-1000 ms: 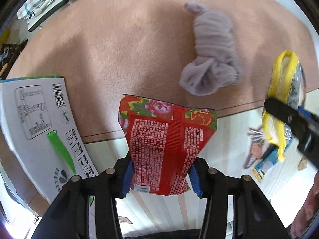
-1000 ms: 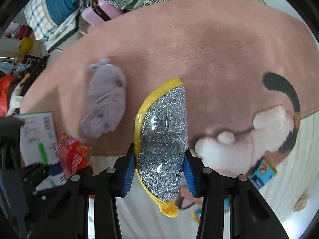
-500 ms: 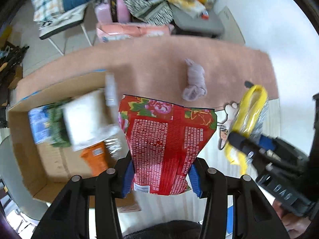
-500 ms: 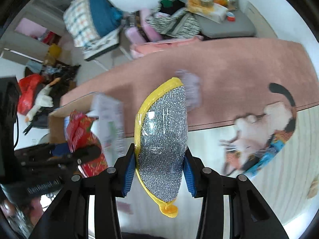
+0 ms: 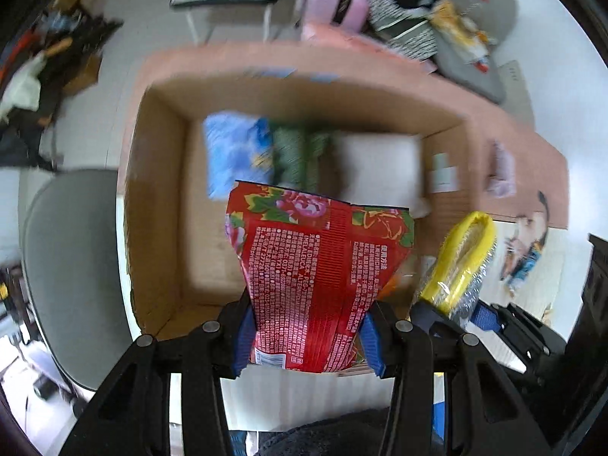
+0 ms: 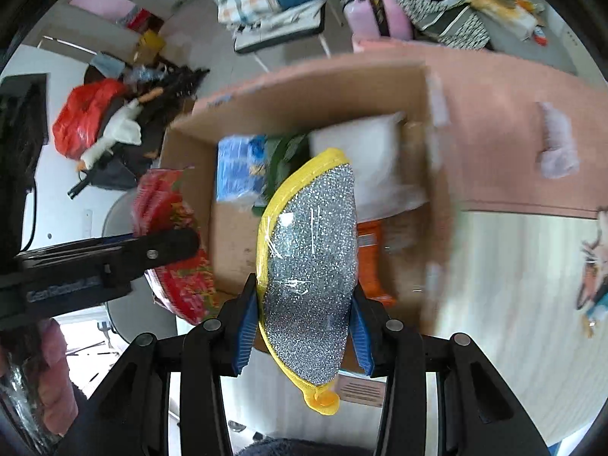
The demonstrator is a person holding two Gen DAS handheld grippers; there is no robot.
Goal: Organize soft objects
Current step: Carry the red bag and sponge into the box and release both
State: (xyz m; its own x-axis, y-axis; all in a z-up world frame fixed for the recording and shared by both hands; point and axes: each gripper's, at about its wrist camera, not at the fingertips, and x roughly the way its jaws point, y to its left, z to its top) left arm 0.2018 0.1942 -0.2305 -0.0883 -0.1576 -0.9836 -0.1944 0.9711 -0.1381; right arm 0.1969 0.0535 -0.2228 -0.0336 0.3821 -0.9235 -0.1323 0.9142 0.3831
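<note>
My left gripper (image 5: 306, 336) is shut on a red flowered packet (image 5: 319, 277) and holds it over the near side of an open cardboard box (image 5: 152, 197). My right gripper (image 6: 302, 332) is shut on a silver glitter pouch with yellow trim (image 6: 311, 262), also above the box (image 6: 190, 159). The pouch (image 5: 461, 262) shows at the right of the left wrist view, and the red packet (image 6: 171, 228) at the left of the right wrist view. A grey plush toy (image 6: 556, 144) lies on the pink rug (image 6: 513, 106).
The box holds a blue packet (image 5: 235, 152), a green packet (image 5: 300, 152), a white pillow-like pack (image 5: 380, 163) and an orange packet (image 6: 370, 258). A grey chair seat (image 5: 68, 266) is left of the box. Clutter and bags (image 6: 437, 7) lie beyond the rug.
Both grippers have swung left from the rug and the plush toy to above the cardboard box, each keeping its hold. The view is motion-blurred.
</note>
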